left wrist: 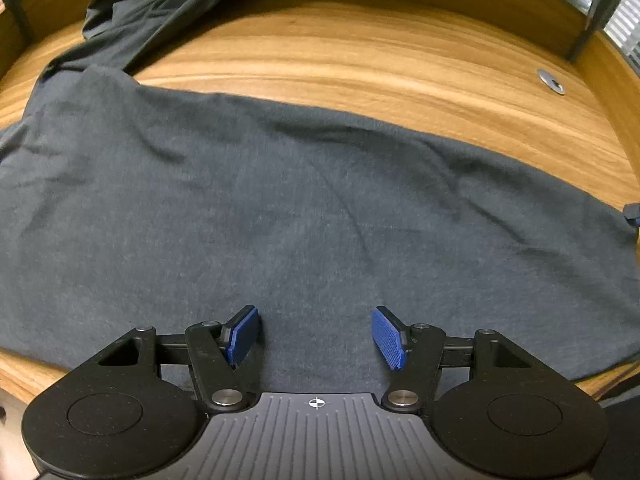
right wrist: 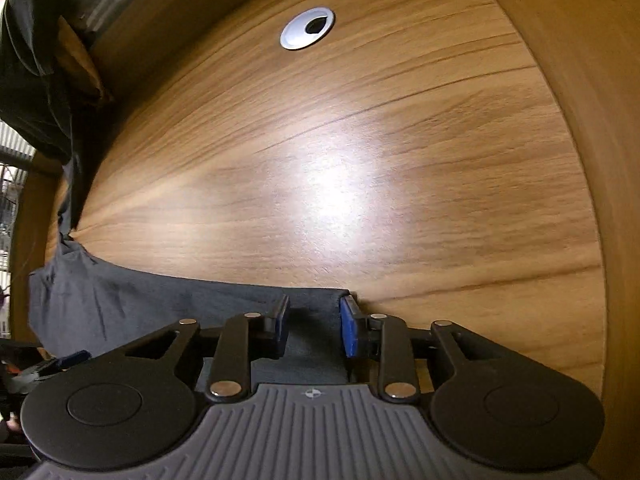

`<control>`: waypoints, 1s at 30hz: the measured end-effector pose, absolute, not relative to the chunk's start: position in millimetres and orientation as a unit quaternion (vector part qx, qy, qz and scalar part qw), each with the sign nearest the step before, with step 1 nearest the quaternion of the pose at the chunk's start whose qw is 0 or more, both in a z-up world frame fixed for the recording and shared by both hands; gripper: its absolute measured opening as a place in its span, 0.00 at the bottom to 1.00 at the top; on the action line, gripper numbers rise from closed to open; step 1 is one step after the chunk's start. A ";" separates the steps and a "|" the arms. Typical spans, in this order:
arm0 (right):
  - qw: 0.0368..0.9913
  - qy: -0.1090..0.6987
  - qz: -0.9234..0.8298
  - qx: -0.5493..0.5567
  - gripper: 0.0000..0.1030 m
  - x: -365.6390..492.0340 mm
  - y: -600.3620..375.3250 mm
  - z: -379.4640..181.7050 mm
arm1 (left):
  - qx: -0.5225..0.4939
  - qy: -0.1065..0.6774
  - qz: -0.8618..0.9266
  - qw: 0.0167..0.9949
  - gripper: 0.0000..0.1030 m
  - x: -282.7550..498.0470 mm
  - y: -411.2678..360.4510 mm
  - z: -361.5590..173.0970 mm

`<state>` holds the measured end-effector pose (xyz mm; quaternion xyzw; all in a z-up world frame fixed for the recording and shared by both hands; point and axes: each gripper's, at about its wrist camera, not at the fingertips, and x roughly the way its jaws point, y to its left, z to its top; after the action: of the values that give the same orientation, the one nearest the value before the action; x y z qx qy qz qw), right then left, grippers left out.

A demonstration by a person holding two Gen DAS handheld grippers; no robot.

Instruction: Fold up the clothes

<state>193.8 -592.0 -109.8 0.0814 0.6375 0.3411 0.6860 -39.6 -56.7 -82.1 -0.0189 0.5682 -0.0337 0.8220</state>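
**Grey garment flat on desk, both tongs over it**

Garment (left wrist: 280, 200), dark grey knit, lies spread across the near part of the wooden desk (left wrist: 360, 60), its near hem hanging just over the near edge. Cloth mostly flat, a few shallow creases running across the middle. Toward the far left corner a second, darker piece of clothing (left wrist: 152, 0) is bunched up; it meets the grey garment's far left corner, and I cannot tell whether the two are one item or separate.

My left tongs (left wrist: 316, 334) sit over the near middle of the garment, blue pads (left wrist: 242, 336) spread wide apart, nothing between them but flat cloth below. Whether the tips touch the fabric I cannot tell.

My right tongs (right wrist: 314, 326) are at the garment's right-hand corner (right wrist: 312, 300), where the cloth edge ends against bare wood. Jaws partly open, straddling a strip of fabric; the right pad (right wrist: 349, 332) sits right at the cloth's edge. Pads stand clear of each other, so no firm pinch shows.

Beyond the right tongs the surface is bare up to a silver cable grommet (right wrist: 306, 28) near the far edge.
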 end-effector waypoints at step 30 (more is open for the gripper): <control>0.742 0.556 0.361 -0.101 0.47 146.4 -615.2 -52.8 | 0.041 0.571 -0.107 0.813 0.65 -53.2 -84.4 -77.8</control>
<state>146.4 -615.2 -52.8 -0.1005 0.5563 0.3610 0.7417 -53.2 -84.4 -77.8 0.0414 0.5711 -0.1074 0.8128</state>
